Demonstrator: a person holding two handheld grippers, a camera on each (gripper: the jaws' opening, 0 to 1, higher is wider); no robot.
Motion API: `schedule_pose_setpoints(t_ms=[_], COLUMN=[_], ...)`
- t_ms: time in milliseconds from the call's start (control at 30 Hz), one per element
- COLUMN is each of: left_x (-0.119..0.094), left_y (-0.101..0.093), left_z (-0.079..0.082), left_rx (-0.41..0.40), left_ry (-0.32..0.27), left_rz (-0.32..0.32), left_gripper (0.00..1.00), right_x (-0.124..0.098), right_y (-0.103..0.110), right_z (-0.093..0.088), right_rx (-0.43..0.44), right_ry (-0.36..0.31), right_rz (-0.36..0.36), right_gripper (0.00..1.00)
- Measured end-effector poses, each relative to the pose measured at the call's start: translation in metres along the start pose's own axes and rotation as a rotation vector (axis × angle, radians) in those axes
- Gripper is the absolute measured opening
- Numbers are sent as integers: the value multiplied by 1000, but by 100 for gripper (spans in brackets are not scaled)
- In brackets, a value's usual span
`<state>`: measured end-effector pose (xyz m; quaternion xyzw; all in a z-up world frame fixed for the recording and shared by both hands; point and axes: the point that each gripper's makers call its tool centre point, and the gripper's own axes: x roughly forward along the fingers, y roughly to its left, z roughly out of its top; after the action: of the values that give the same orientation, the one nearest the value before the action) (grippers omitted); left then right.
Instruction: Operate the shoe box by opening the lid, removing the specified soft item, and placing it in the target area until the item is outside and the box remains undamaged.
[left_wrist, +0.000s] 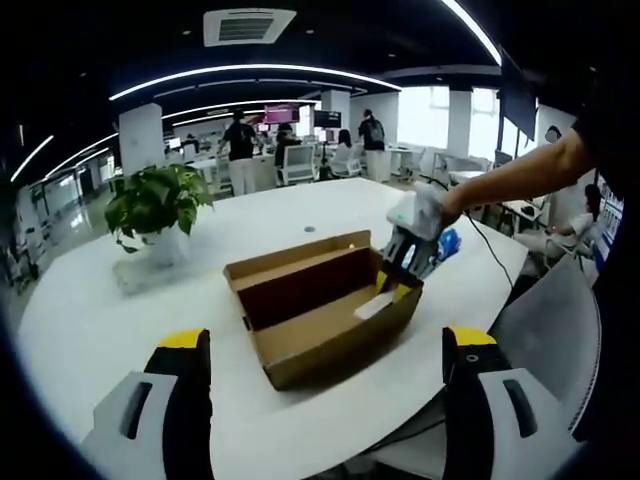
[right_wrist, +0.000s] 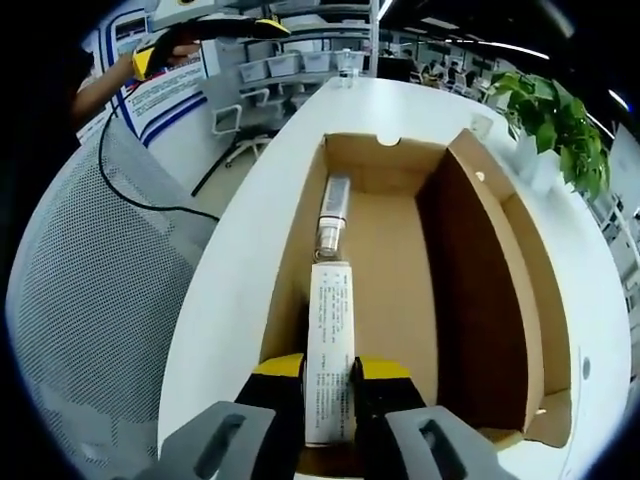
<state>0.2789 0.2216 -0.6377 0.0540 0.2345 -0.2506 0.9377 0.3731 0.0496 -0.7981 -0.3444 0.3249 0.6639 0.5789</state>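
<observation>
Right gripper (right_wrist: 328, 380), nearest the lens in its own view: yellow-tipped jaws nearly closed, pinching the near end of a white tube (right_wrist: 330, 345). Tube slants into the open shoe box (right_wrist: 480, 270), its cap end down on the box floor beside the wall on the table-edge side. Lid folded back, standing upright along the far side of the box. Left gripper (left_wrist: 325, 365): jaws spread wide, holding nothing, hovering short of the box. Seen from there, the right gripper (left_wrist: 408, 250) leans in over the box's right end. Box sits on a white table (left_wrist: 120, 320); potted plant (left_wrist: 155, 205) well apart from the box, toward the table's far edge.
</observation>
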Motion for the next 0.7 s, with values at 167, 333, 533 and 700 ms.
schedule_pose_setpoints(t_ms=[167,333,533,700], left_x=[0,-1,2,5], left_y=[-2,-4,-8,-15], left_z=[1,1,1,1], left_rx=[9,21,26,32], left_ry=[2,9,13,14], left_rz=[-2,-2,-5,-16], left_gripper=[100,100,100,100], right_x=[-6,-16,-32,-45], right_y=[-3,-5,-9,-13], right_z=[7,14,24,32], right_rx=[-15,-32,-44,-55], right_ry=[-19,-38,-71,-96], right_rz=[-29,-52,-83,-111], right_gripper=[14,14,14,14])
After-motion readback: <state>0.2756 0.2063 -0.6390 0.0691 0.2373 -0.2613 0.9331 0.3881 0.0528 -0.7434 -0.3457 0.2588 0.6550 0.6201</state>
